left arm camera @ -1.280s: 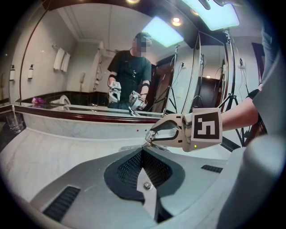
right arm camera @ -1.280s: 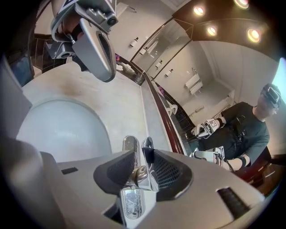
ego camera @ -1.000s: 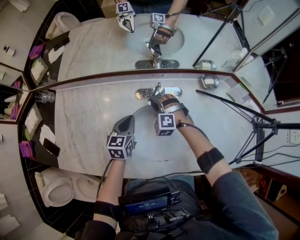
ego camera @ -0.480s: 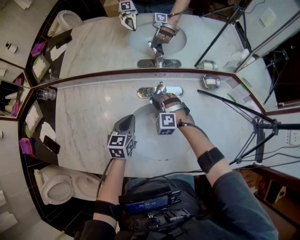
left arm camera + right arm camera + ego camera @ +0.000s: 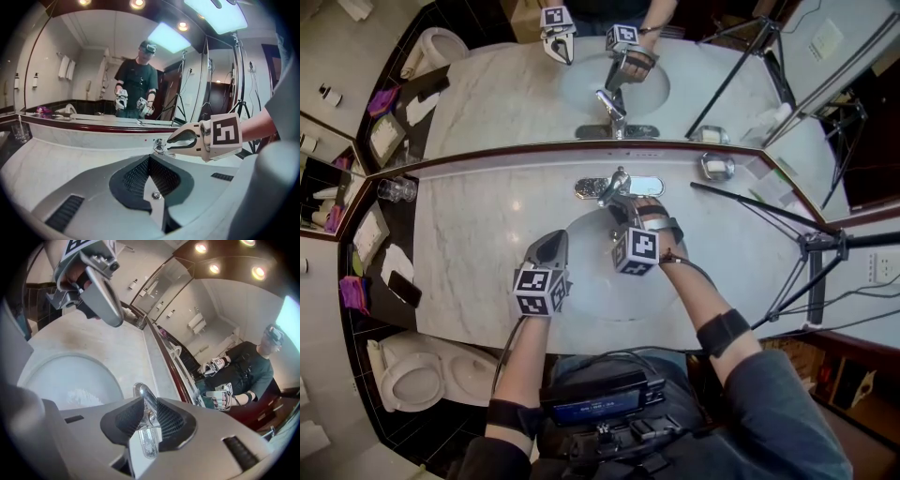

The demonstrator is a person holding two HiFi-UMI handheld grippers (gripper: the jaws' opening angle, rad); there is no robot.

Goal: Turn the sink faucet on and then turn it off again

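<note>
Right gripper view: the chrome lever handle of the sink faucet (image 5: 142, 397) lies between the pads of my right gripper (image 5: 149, 425). Its jaws have just been closing and now clamp the lever, whose long axis runs away along the jaw line. Head view: the faucet stands at the far rim of the white oval sink basin (image 5: 586, 295), and the right gripper reaches it pitched downward over the bowl. My left gripper (image 5: 553, 246), closed on nothing, hovers at the near-left rim, well apart.
</note>
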